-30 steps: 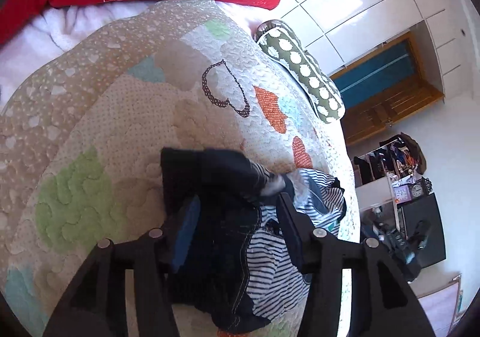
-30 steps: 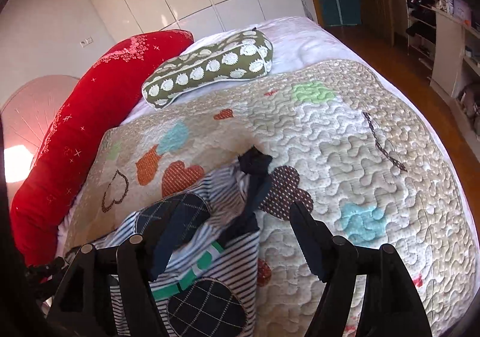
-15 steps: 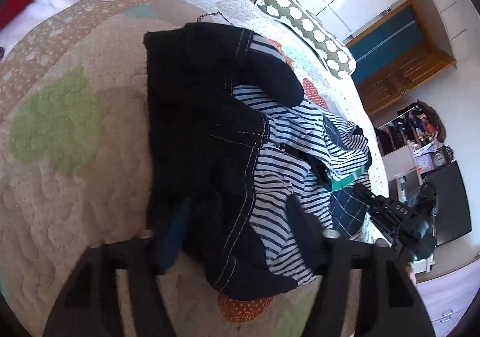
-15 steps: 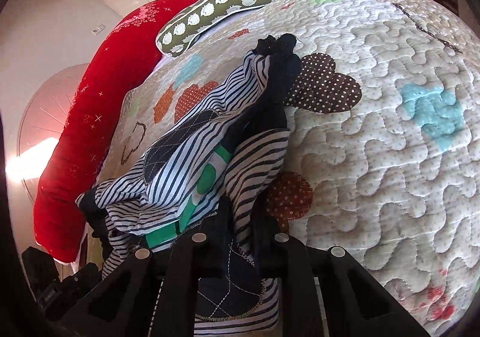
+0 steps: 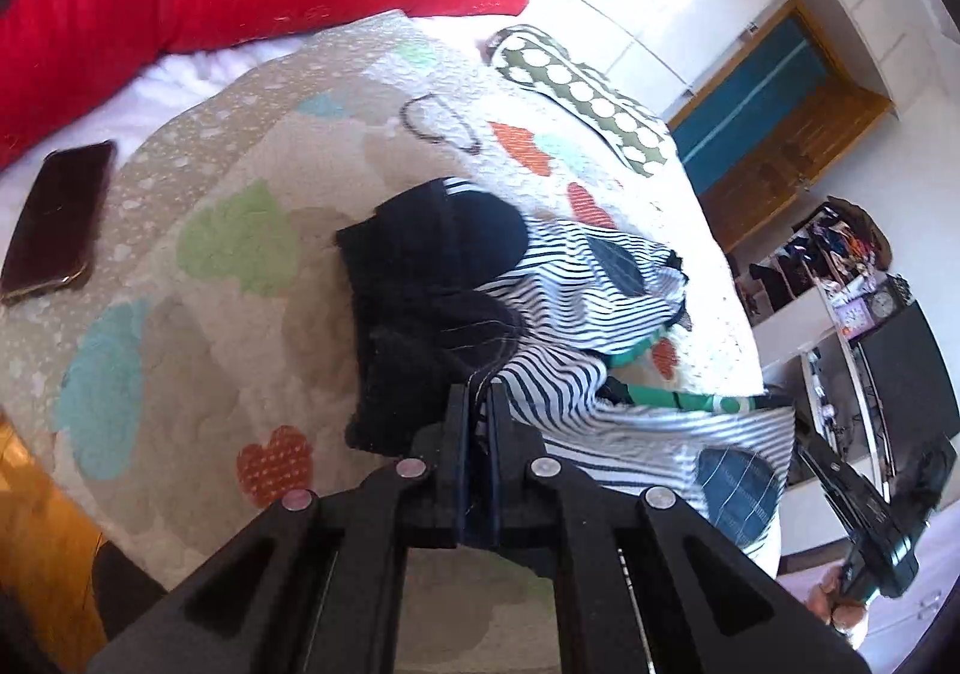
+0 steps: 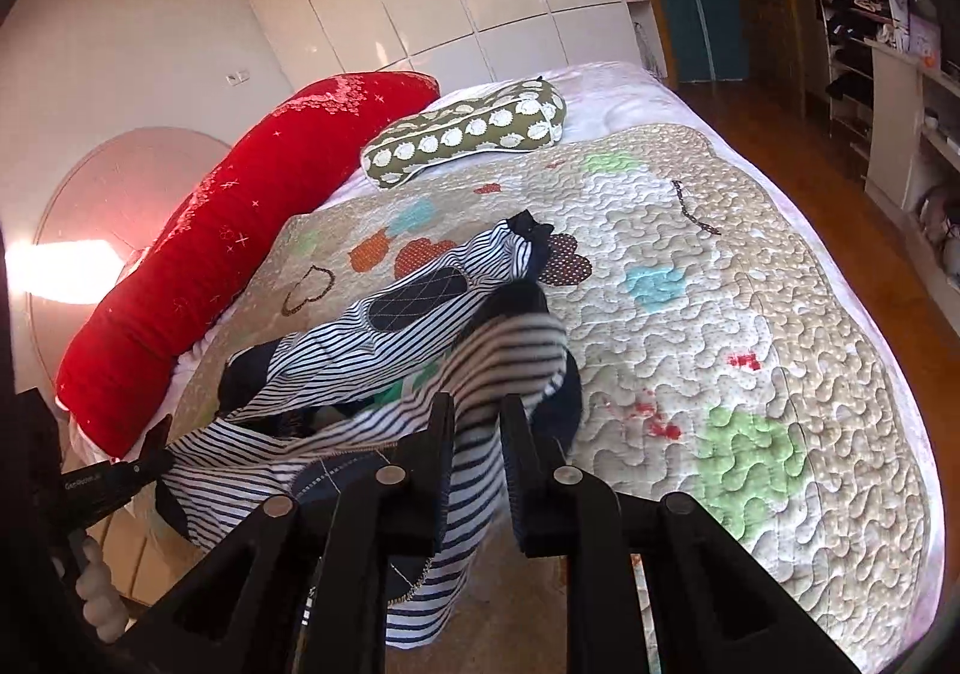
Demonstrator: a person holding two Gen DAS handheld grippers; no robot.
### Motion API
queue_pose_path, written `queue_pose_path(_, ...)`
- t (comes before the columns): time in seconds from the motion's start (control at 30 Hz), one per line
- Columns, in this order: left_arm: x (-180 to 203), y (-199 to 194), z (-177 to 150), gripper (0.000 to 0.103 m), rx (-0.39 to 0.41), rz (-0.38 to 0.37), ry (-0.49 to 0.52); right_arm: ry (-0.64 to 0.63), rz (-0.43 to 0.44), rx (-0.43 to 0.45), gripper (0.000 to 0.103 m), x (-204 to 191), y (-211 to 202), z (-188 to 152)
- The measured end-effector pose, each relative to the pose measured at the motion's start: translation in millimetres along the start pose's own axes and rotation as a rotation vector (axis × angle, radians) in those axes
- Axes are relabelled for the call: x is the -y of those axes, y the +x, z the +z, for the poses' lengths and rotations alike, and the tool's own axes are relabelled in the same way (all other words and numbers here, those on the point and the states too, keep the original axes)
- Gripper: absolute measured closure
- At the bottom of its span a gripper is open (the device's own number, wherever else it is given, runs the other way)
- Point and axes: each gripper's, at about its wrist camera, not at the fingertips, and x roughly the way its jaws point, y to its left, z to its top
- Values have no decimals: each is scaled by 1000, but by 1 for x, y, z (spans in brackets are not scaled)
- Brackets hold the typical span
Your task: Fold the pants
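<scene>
Near the quilt's [image 6: 750, 326] front edge the striped pants [image 6: 420, 338] hang bunched — left gripper [image 5: 478, 404] pinching a seam, right gripper [image 6: 474, 422] clamped on a fold; the left tool's lettering is illegible.

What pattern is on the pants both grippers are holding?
The pants are navy-and-white striped with dark quilted patches and a green band; the right wrist view shows this best.

The pants [image 6: 420, 374] are motion-blurred at the right gripper [image 6: 477, 416], their lower end hidden behind it.
</scene>
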Motion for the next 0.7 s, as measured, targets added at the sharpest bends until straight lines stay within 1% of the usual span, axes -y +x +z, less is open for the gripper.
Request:
queue_pose_path(0.03,-13,6,-2,97,-14,32,-31,18,22,14,51,8,-6,-5)
queue_pose_path(0.07,-24,15,-2,97,-39,50,-56,52,21,35,44,18,-12,-10)
queue_pose_path(0.1,-36,21,-8,95,-72,47,-85,89,10,47,44,28,-15,-13)
queue_pose_path(0.13,-45,25,-12,94,-97,25,-113,117,-2,43,44,38,-14,-17)
queue_pose_path(0.17,-51,26,-15,93,-105,0,-135,133,-20,24,44,47,-10,-21)
queue_pose_path(0.2,-53,22,-18,91,-97,-14,-142,140,-41,-1,44,54,-3,-26)
queue_pose_path(0.27,-51,12,-18,90,-61,-24,-124,152,-62,-55,44,65,15,-36)
queue_pose_path(0.37,-45,-12,-18,90,-2,-36,-93,205,-22,-123,44,69,50,-43)
queue_pose_path(0.4,-43,-19,-18,89,14,-39,-85,235,4,-134,44,76,56,-46)
queue_pose_path(0.43,-41,-26,-15,86,28,-37,-83,263,40,-141,44,75,63,-49)
queue_pose_path(0.47,-41,-32,-15,84,44,-34,-85,285,78,-153,47,72,71,-51)
queue_pose_path(0.5,-41,-37,-14,80,57,-31,-87,298,109,-170,78,73,78,-52)
queue_pose_path(0.53,-43,-42,-13,79,70,-30,-85,306,126,-192,94,73,83,-54)
queue_pose_path(0.57,-41,-46,-12,79,81,-26,-79,317,118,-191,92,70,82,-57)
queue_pose_path(0.63,-39,-50,-9,79,95,-17,-68,314,75,-155,93,70,71,-53)
queue_pose_path(0.7,-34,-48,-6,78,101,-13,-53,293,-18,-116,93,76,51,-51)
